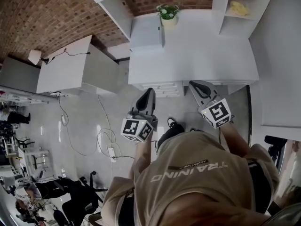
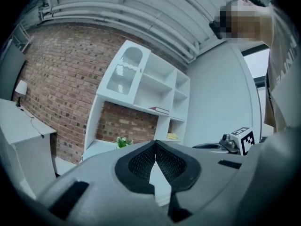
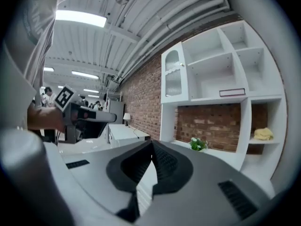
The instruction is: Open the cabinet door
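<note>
A tall white shelf unit [image 2: 141, 107] stands against the brick wall, and its upper left cabinet has a closed glass door [image 2: 124, 72], also in the right gripper view [image 3: 172, 79]. Both grippers are held level in front of the person, well short of the unit. My left gripper [image 1: 149, 92] is shut with nothing in it, its tips meeting [image 2: 155, 142]. To its right, my right gripper [image 1: 195, 84] is likewise shut and empty [image 3: 151, 142]. Below them lies the unit's white counter [image 1: 197, 55] with drawers [image 1: 162, 86] in its front.
A potted plant [image 1: 168, 13] sits on the counter, a yellow object [image 1: 239, 7] in a right shelf, a book [image 2: 160, 110] on a middle shelf. A white desk [image 1: 66, 65] with a lamp [image 1: 34, 56] stands left. Cables [image 1: 110, 145] run over the floor.
</note>
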The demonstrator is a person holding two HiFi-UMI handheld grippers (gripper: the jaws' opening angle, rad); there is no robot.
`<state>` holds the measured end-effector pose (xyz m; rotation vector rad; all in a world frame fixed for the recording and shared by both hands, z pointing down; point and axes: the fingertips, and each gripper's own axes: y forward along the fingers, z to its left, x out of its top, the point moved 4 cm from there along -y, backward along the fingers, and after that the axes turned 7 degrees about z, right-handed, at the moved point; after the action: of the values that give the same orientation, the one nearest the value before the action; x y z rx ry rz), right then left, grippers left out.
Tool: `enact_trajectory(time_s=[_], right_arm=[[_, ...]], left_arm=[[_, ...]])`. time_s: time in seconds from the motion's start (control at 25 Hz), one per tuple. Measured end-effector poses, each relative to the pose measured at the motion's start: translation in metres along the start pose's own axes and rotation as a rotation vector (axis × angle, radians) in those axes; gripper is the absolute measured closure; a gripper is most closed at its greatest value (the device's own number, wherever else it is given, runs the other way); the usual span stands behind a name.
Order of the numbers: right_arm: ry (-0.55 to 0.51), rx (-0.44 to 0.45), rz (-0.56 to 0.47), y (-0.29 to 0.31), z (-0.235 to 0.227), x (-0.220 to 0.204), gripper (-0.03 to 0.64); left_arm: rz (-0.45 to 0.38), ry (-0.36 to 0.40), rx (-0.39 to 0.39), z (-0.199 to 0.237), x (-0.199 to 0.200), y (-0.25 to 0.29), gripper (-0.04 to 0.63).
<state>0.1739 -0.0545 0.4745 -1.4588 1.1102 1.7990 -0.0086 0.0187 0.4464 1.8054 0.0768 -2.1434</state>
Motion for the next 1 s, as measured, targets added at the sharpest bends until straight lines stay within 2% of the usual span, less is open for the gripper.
enact_trajectory(time_s=[0.12, 0.32, 0.52, 0.68, 1.0], right_arm=[[-0.069, -0.032, 0.025, 0.019, -0.01, 0.008, 0.603], [-0.021, -0.048, -0.015, 0.059, -0.008, 0.036, 0.603], [0.072, -0.038, 0.003, 0.096, -0.01, 0.04, 0.603], [0.115, -0.033, -0.026, 0.115, -0.01, 0.053, 0.603], [0.141, -0.035, -0.011, 0.154, -0.042, 0.057, 0.603]], left_arm=[[-0.002, 0.025, -0.046, 0.015, 0.014, 0.021, 0.588], [-0.011, 0.055, -0.061, 0.054, 0.029, 0.026, 0.588], [-0.021, 0.028, -0.061, 0.096, 0.032, 0.036, 0.588], [0.015, -0.016, -0.077, 0.122, 0.023, 0.043, 0.588], [0.038, -0.046, -0.078, 0.15, 0.025, 0.077, 0.588]])
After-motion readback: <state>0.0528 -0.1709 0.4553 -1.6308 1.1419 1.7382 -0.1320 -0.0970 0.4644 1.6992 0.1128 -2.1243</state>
